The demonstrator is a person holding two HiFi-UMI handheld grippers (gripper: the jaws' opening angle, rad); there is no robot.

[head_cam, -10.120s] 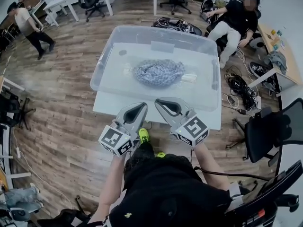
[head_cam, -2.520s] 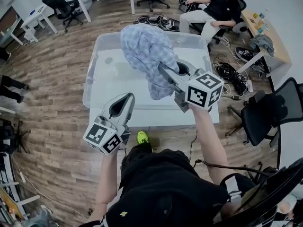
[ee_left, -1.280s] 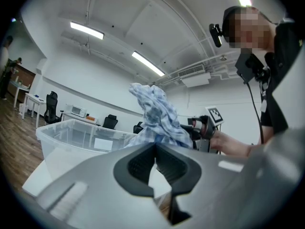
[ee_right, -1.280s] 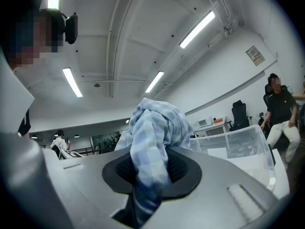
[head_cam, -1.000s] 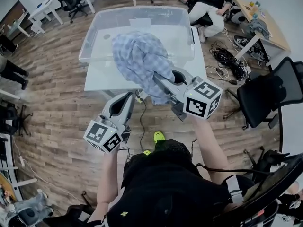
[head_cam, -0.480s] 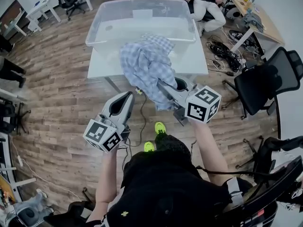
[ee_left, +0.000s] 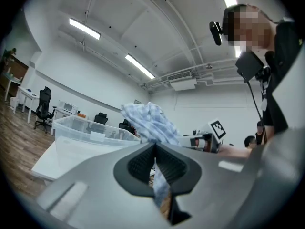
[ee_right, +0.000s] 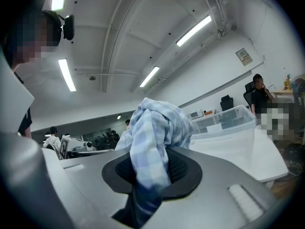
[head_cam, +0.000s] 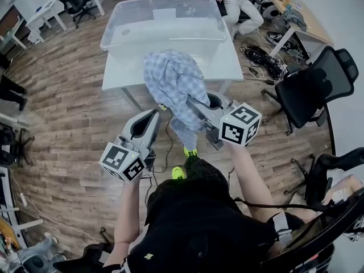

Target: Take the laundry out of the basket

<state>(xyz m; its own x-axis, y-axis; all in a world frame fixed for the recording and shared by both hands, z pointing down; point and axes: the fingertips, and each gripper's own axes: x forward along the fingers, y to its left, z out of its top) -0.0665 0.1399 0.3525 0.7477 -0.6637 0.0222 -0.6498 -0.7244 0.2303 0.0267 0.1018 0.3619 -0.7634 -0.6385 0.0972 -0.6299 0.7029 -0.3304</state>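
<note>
- Brown wood-plank floor [head_cam: 68,107] lies under both grippers in the head view. Only the gripper views show the white ceiling with long strip lights [ee_right: 193,30].
- White rectangular table [head_cam: 227,61] stands ahead of the grippers' tips.
- Clear plastic bin [head_cam: 114,30] sits on the table, well beyond both grippers. The head view looks down into it, while the gripper views show only its side wall.
- Black mesh office chair [head_cam: 310,92] stands off to the right gripper's right, in the head view alone.
- Blue-and-white checked cloth [head_cam: 173,87] is out of the bin, bunched above the right gripper's tips. Its tail, seen in the head view, hangs toward the floor.
- Right gripper [head_cam: 196,104] pinches a fold of the cloth between its jaws, as its own view shows close up.
- Left gripper [head_cam: 154,114] has its jaws pressed together at the tips, gripping nothing. The cloth hangs beyond it, to its right.
</note>
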